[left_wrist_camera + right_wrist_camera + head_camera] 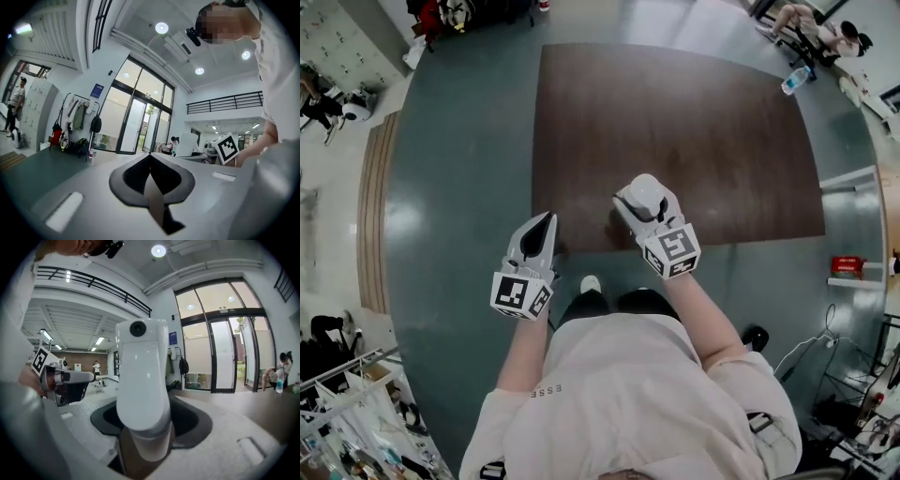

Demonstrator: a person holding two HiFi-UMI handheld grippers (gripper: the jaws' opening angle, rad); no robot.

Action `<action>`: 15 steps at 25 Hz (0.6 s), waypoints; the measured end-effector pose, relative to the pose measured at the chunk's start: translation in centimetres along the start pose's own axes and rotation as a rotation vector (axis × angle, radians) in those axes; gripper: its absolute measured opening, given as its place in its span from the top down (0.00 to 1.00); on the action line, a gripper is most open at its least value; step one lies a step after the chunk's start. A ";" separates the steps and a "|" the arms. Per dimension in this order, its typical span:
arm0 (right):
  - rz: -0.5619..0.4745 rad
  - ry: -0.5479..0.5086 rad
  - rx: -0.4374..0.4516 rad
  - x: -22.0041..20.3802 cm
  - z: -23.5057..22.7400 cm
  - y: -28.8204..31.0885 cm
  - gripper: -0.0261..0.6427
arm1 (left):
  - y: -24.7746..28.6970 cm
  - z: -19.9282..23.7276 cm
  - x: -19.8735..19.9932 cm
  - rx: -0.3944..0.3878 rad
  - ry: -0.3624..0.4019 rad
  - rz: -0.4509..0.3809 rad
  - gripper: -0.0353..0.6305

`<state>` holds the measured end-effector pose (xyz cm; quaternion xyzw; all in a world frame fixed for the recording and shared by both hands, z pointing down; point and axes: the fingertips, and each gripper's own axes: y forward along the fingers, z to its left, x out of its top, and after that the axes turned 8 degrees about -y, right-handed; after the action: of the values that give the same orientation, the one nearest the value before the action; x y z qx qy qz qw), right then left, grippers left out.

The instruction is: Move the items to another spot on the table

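My right gripper (643, 208) is shut on a white, rounded, bottle-shaped device (645, 190) and holds it over the near edge of the dark brown table (694, 131). In the right gripper view the device (143, 380) stands upright between the jaws, with a small black round spot near its top. My left gripper (544, 228) hovers at the table's near left corner. Its jaws (151, 161) meet with nothing between them. Each gripper shows in the other's view: the right one's marker cube (227, 146) and the left gripper's body (65, 380).
A grey-green floor surrounds the table. A water bottle (797, 80) lies on the floor past the far right corner, near seated people. A red box (847, 265) sits on a shelf at the right. Glass doors (225, 357) close the room ahead.
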<state>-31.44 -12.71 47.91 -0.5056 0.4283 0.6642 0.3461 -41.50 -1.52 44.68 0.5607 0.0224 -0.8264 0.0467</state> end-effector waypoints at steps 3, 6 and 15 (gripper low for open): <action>0.004 0.017 -0.063 -1.3 -2.4 -4.4 0.59 | 1.7 -3.6 -1.0 -0.052 0.008 0.015 0.92; 0.003 0.020 -0.128 -2.4 -5.1 -9.5 0.59 | 3.6 -7.9 -2.3 -0.108 0.023 0.033 0.92; 0.014 0.033 -0.243 -6.8 -13.8 -27.6 0.59 | 9.9 -24.4 -7.5 -0.220 0.046 0.041 0.92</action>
<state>0.03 -14.71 46.79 -0.5517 0.3539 0.7052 0.2703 -15.18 -8.84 42.74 0.5715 0.1025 -0.8046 0.1244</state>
